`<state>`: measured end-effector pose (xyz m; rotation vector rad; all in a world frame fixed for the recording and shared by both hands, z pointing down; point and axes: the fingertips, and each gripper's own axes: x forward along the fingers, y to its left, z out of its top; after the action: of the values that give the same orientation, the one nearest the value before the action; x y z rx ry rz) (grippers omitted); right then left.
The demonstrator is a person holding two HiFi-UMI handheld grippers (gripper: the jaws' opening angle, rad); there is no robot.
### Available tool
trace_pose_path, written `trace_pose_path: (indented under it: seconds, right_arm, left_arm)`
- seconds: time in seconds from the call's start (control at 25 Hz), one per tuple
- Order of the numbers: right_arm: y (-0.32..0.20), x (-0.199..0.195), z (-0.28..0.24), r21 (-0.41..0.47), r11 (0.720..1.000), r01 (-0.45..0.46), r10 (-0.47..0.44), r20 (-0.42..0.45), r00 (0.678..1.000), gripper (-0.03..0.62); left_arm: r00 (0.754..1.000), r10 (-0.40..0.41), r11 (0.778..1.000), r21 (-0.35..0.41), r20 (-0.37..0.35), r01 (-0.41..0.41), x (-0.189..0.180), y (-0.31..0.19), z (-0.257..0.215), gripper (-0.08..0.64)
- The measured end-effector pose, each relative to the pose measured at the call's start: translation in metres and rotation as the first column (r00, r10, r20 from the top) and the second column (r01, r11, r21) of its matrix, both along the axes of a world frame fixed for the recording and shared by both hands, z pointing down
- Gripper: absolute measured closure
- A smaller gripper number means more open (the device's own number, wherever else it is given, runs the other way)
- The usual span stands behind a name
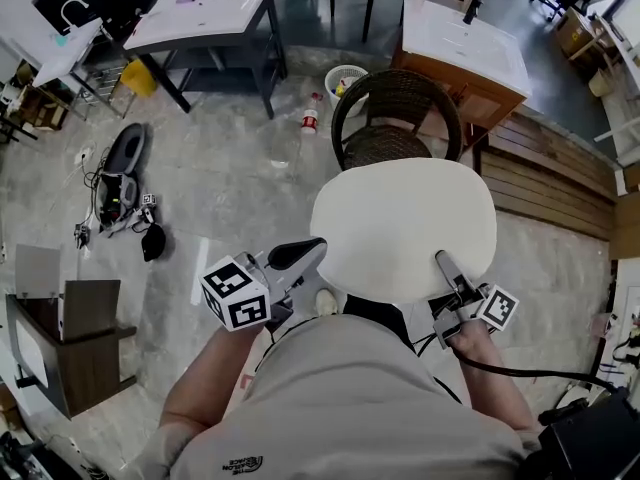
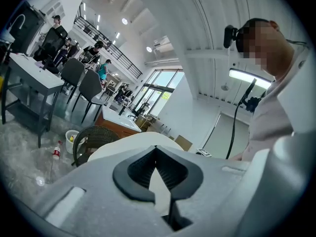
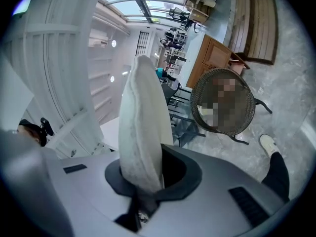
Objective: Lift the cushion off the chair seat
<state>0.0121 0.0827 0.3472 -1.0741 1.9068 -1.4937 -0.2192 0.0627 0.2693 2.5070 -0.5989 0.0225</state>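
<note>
Tongs on both sides are clamped on the white cushion (image 1: 405,228): left tongs (image 1: 303,255) on its left edge, right tongs (image 1: 447,265) on its near right edge. The cushion is held in the air, clear of the wicker chair (image 1: 395,118) beyond it. Lifting seems done; next it must be carried away level.

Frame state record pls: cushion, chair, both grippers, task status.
cushion: white cushion, in the air, gripped at two edges, clear of the chair
chair: dark wicker chair, seat bare, beyond the cushion in the head view
left gripper: left gripper shut on the cushion's left edge
right gripper: right gripper shut on the cushion's near right edge; cushion stands edge-on between its jaws
floor by chair: bin, bottle
task status: cushion is off the seat
</note>
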Motion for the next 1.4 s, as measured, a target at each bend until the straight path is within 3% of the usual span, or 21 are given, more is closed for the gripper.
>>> trace_pose_path:
  seconds: [1.4]
  right_arm:
    - [0.062,-0.009,-0.016,0.052,0.998,0.028,-0.031,0.055,0.998,0.541]
  left_arm:
    - [1.000,0.022,1.000,0.006,0.003,-0.022,0.018,0.049,0.007,0.554]
